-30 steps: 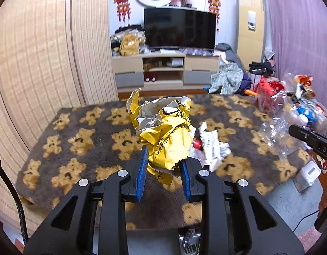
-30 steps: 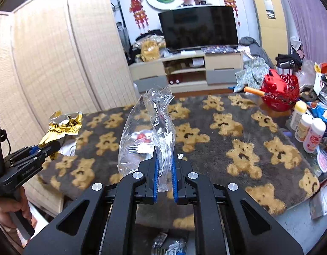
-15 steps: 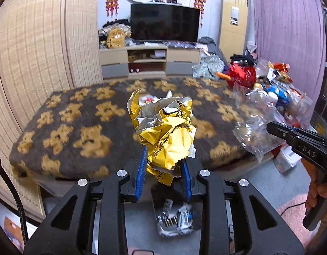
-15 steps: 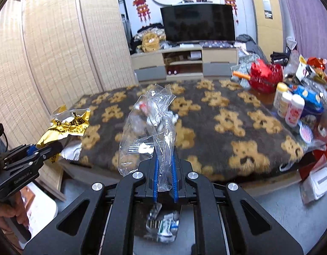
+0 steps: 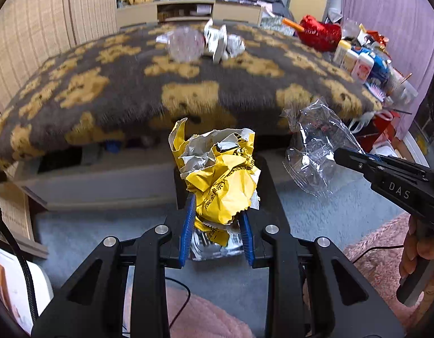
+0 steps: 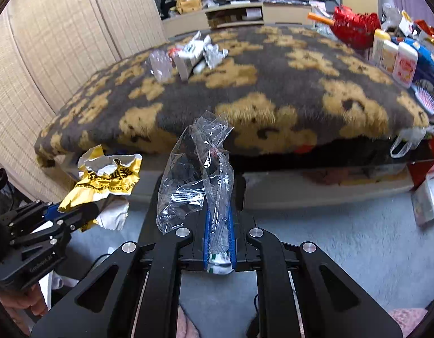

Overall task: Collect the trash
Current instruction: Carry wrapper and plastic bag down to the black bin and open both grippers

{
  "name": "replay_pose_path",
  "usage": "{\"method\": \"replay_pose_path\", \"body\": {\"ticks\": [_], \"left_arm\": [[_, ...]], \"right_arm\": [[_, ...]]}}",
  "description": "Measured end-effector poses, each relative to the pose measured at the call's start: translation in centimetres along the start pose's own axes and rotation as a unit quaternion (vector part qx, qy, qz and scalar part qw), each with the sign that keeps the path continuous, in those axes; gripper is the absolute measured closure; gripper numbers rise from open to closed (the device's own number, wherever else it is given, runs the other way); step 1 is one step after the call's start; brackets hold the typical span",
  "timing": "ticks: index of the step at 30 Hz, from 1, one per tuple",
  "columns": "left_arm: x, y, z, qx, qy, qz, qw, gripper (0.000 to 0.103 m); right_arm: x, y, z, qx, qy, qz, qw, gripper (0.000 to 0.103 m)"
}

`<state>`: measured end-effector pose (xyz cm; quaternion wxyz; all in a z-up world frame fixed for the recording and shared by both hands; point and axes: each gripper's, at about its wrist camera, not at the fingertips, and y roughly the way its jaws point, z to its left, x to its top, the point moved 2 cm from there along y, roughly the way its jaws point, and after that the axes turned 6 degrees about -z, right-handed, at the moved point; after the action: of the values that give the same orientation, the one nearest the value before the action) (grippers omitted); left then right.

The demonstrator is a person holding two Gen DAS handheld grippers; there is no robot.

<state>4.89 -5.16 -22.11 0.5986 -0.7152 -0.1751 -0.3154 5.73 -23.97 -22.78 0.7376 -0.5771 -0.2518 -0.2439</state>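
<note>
Surface: low desk (image 6: 273, 90) under a shaggy grey cover with tan bear motifs, beyond both sets of fingers; grey carpet floor (image 5: 329, 211) beneath them. Woven screen panels left, TV cabinet (image 6: 234, 14) at back, bottles (image 6: 397, 59) along the desk's right edge.

Obscured: leftover litter pile (image 5: 214, 42) on the far desk is motion-blurred; a dark container directly under the fingers is mostly hidden.

Left gripper (image 5: 217, 231): fingers partly apart, clamping a crumpled yellow foil wrapper (image 5: 222, 180), silver inside.

Right gripper (image 6: 218, 239): fingers pressed together on a thin, creased clear plastic bag (image 6: 194, 169) standing above them.
</note>
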Motion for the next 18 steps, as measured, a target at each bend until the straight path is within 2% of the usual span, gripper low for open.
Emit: {"method": "replay_pose_path", "body": {"ticks": [11, 18], "left_arm": [[-3.6, 7.9, 0.7, -0.013, -0.018, 0.093, 0.9954, 0.075], [-4.1, 10.7, 0.8, -0.024, -0.017, 0.12, 0.9924, 0.073]], "right_arm": [[-3.3, 7.5, -0.7, 0.001, 0.02, 0.088, 0.996, 0.091], [-3.8, 10.6, -0.4, 0.014, 0.03, 0.121, 0.992, 0.089]]}}
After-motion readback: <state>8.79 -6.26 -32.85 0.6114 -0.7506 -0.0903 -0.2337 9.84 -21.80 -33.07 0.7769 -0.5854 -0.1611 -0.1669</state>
